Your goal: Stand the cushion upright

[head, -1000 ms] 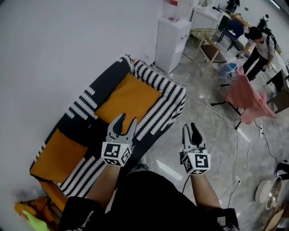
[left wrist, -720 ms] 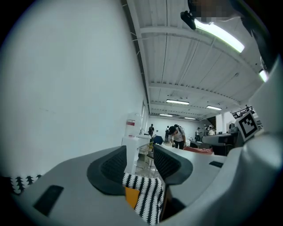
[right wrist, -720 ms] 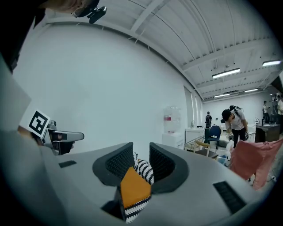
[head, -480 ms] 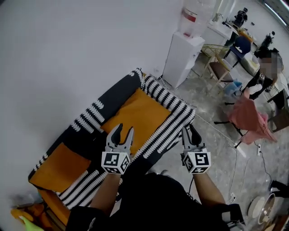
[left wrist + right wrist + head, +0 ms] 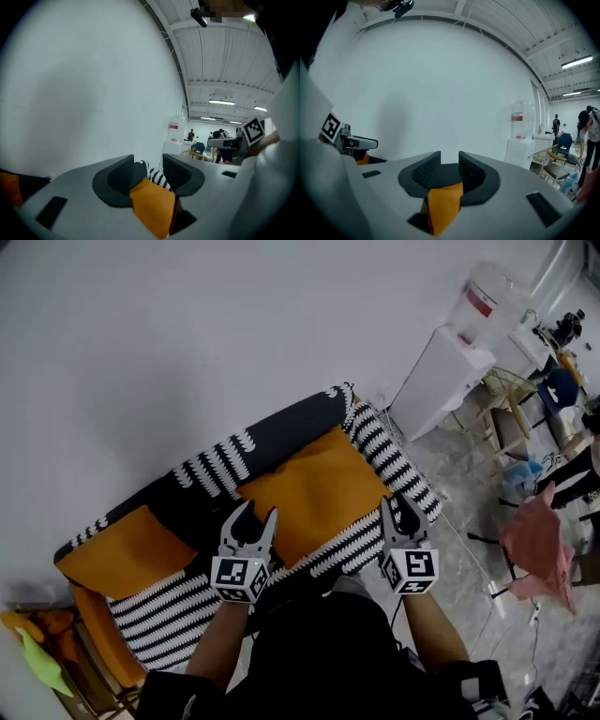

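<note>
A big orange cushion [image 5: 314, 488] lies flat on the seat of a sofa [image 5: 220, 465] covered in black cloth with white stripes. A second orange cushion [image 5: 127, 554] lies at the sofa's left end. My left gripper [image 5: 251, 514] hovers over the near left edge of the big cushion, jaws apart and empty. My right gripper [image 5: 398, 507] hangs over the cushion's near right corner with a narrow empty gap. In the left gripper view the orange cushion [image 5: 152, 206] shows beyond the left gripper [image 5: 149, 171]. The cushion [image 5: 440, 206] also lies past the right gripper [image 5: 449, 169].
A bare white wall rises behind the sofa. A white water dispenser [image 5: 441, 381] with a bottle [image 5: 487, 296] stands at its right end. Farther right on the grey floor are chairs [image 5: 502, 418] and a pink cloth [image 5: 536, 545] on a stand. A green object [image 5: 42, 662] lies at lower left.
Both grippers have come in over the sofa. The right one was above the floor and now hangs over the cushion's near corner. Neither pair of jaws has changed its gap.
</note>
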A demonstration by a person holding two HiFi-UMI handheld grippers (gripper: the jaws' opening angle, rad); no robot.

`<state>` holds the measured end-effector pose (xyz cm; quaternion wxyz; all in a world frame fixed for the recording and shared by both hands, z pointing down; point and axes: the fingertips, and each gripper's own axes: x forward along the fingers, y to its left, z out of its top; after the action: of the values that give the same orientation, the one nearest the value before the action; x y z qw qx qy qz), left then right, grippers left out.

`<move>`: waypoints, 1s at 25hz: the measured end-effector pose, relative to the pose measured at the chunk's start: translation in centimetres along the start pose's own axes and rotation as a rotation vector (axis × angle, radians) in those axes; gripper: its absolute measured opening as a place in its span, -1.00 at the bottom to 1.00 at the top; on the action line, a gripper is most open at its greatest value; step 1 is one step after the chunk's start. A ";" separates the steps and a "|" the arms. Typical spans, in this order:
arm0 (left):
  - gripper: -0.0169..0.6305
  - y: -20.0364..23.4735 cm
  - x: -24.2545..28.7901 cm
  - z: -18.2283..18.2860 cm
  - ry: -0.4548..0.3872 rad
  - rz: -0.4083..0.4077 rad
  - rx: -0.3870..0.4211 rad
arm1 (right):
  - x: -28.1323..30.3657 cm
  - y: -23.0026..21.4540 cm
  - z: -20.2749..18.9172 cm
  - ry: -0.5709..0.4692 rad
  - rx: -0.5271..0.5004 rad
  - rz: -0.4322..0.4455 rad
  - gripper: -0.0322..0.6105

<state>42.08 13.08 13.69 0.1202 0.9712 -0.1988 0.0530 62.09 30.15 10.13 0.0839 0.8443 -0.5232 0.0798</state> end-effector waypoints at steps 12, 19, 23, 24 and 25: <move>-0.20 3.1 4.8 -9.5 0.222 0.331 -0.134 | 14.3 -4.3 -7.0 0.215 -0.041 0.283 -0.34; -0.09 4.4 8.1 -17.6 0.337 0.538 -0.256 | 22.8 -9.5 -16.9 0.395 -0.135 0.390 -0.20; -0.04 4.7 7.6 -22.7 0.399 0.612 -0.321 | 25.4 -10.4 -22.4 0.492 -0.167 0.431 -0.12; -0.03 5.3 7.6 -24.0 0.410 0.626 -0.334 | 26.2 -10.4 -23.8 0.514 -0.166 0.440 -0.07; -0.01 6.0 7.7 -25.3 0.420 0.637 -0.344 | 27.1 -10.3 -25.2 0.534 -0.160 0.446 -0.04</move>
<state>45.37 11.32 40.56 0.2961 0.7952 -0.4662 0.2503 82.04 16.81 40.08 0.2641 0.6493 -0.6590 0.2728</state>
